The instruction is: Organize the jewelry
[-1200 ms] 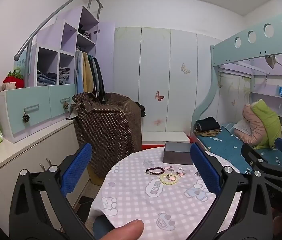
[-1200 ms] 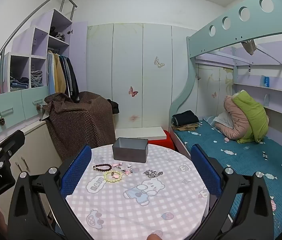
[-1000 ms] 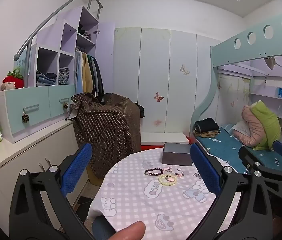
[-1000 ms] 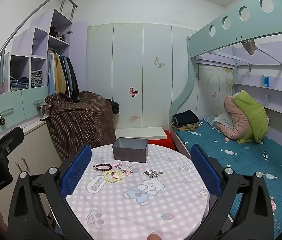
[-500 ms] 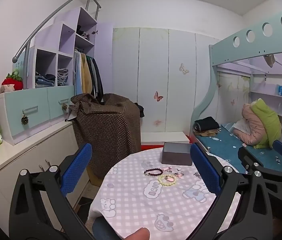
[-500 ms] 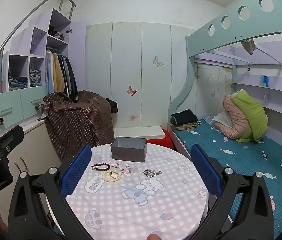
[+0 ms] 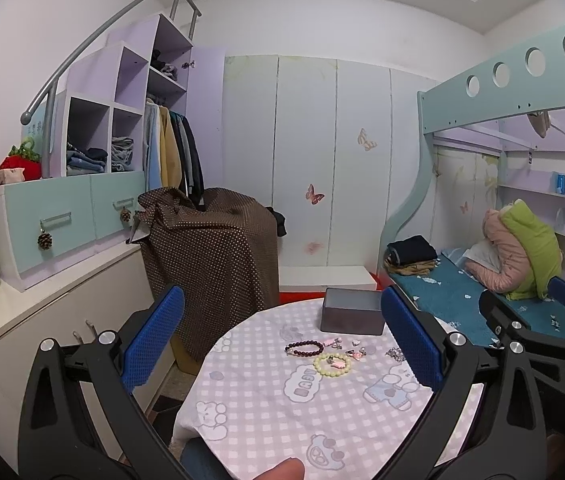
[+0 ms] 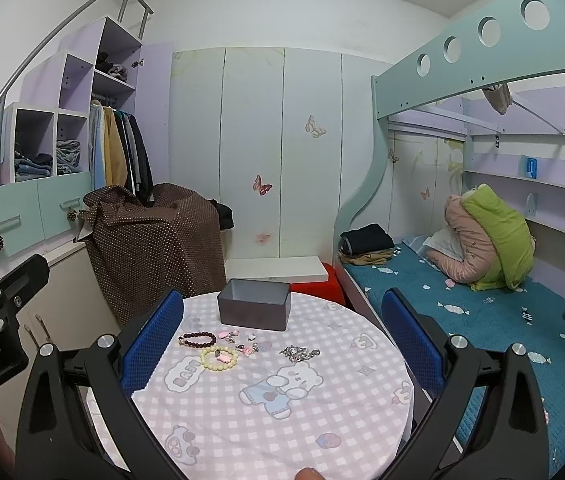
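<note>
left wrist: left gripper (image 7: 282, 336) empty, jaws wide, short of box (image 7: 352, 316); dark bracelet (image 7: 304, 347) just before box | right wrist: right gripper (image 8: 282, 334) likewise wide; chain (image 8: 298, 353) near box, tabletop (image 8: 346, 432) cloth may snag, scattering charms

I stood in what was probably a child's bedroom: bunk bed (image 8: 462, 60) at two o'clock, butterfly-stickered wardrobe (image 8: 282, 152) at twelve.
</note>
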Demonstrator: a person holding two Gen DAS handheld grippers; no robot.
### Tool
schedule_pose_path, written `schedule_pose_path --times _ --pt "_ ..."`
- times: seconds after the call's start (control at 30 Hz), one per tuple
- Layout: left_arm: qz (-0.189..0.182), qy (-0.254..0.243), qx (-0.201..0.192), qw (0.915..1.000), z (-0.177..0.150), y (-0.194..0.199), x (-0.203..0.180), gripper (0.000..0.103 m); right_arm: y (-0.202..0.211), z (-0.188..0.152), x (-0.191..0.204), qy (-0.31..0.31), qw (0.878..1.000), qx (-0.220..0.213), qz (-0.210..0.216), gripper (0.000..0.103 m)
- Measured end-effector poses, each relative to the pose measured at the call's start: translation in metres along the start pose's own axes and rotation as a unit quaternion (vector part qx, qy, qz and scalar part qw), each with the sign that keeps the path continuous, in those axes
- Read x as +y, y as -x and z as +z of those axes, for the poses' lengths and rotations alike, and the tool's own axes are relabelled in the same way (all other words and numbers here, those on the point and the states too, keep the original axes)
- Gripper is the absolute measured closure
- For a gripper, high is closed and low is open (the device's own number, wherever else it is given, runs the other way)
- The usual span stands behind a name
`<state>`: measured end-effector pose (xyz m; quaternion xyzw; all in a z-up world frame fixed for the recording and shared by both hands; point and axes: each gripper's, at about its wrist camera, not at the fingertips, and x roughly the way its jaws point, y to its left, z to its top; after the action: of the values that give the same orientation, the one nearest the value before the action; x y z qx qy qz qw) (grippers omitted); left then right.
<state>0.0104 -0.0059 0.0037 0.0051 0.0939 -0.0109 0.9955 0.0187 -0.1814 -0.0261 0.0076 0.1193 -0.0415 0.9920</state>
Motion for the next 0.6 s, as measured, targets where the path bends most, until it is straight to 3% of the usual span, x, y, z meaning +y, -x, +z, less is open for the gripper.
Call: schedule_pose_path --times 0.6 --pt "0.003 0.011 -0.010 0.9999 0.001 -0.022 0.007 0.005 -0.016 0.011 0.009 0.020 1.000 -0.003 -0.003 0.007"
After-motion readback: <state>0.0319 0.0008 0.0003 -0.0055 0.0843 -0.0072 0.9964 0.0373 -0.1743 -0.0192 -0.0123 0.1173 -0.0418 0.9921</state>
